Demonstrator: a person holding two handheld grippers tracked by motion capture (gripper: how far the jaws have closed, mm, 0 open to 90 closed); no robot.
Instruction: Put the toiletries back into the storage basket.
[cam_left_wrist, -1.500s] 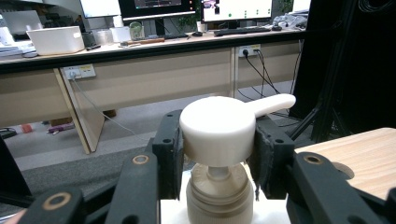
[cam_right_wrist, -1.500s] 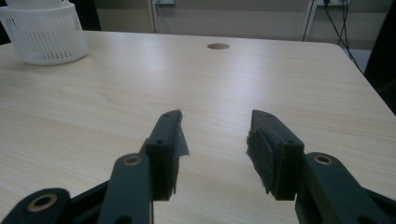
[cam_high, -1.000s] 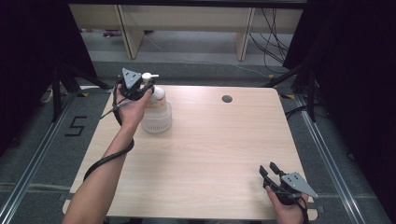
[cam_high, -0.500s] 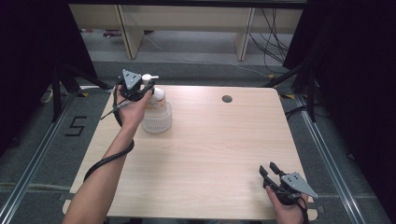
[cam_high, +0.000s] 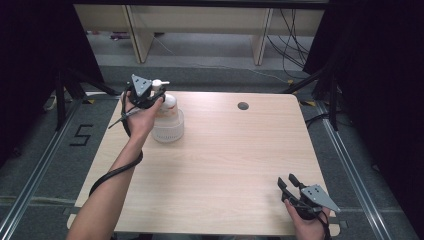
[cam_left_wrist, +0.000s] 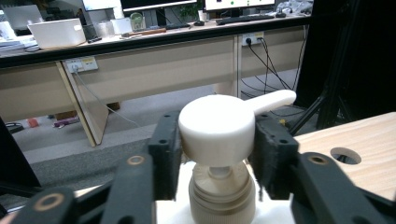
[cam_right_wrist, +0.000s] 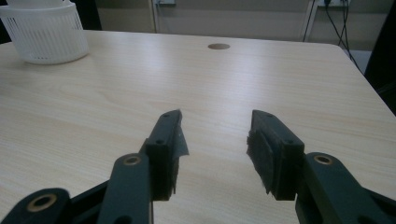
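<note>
Pump bottle (cam_high: 167, 120): stands upright at the far left part of the table (cam_high: 225, 165), its lower half inside a white mesh basket (cam_right_wrist: 45, 31).
Pump head (cam_left_wrist: 217, 129): sits between the left gripper's (cam_left_wrist: 217, 154) two pads, spout aimed away to the right in the left gripper view.
Left gripper: its jaws have just been opening; a thin gap shows on each side of the pump head, so the pads flank it without pressing.
Right gripper (cam_right_wrist: 214, 149): jaws wide apart, nothing between them, low over the table's near right corner, well apart from the bottle.
</note>
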